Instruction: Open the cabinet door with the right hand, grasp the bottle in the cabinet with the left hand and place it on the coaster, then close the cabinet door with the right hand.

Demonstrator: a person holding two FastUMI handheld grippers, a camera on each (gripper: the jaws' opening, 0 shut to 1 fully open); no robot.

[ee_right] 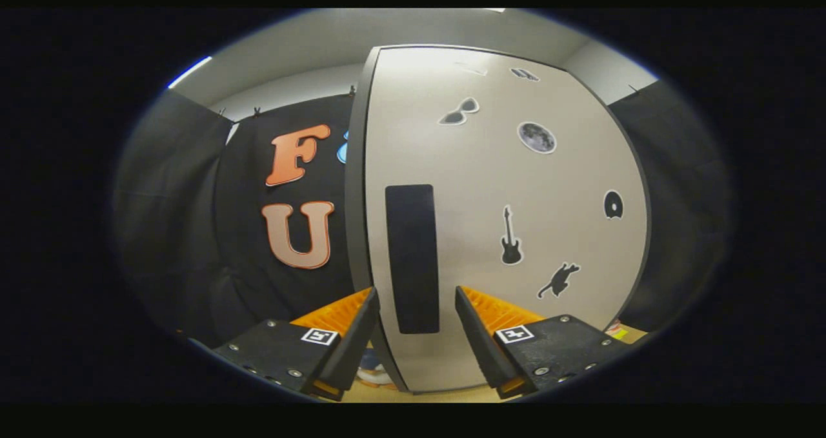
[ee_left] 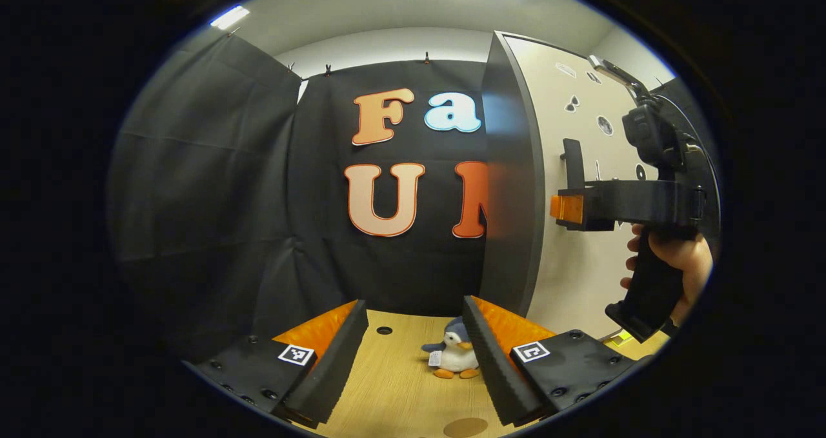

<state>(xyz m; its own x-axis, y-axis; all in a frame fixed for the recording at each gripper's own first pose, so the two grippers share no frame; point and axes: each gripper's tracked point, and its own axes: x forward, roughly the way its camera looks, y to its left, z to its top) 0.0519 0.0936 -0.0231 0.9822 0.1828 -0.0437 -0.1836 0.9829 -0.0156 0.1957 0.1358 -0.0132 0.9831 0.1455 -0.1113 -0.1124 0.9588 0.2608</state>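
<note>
Our right hand-held gripper (ee_right: 416,315) has its fingers spread either side of the cabinet door's (ee_right: 503,186) black handle (ee_right: 412,257), lined up for a pull, though we can't quite tell if they're touching it. The left hand-held gripper (ee_left: 416,348) waits, fingers apart, over the worktop (ee_left: 393,386), near a penguin toy (ee_left: 455,355) and what's probably the coaster (ee_left: 466,427). The bottle's presumably behind that closed door.
</note>
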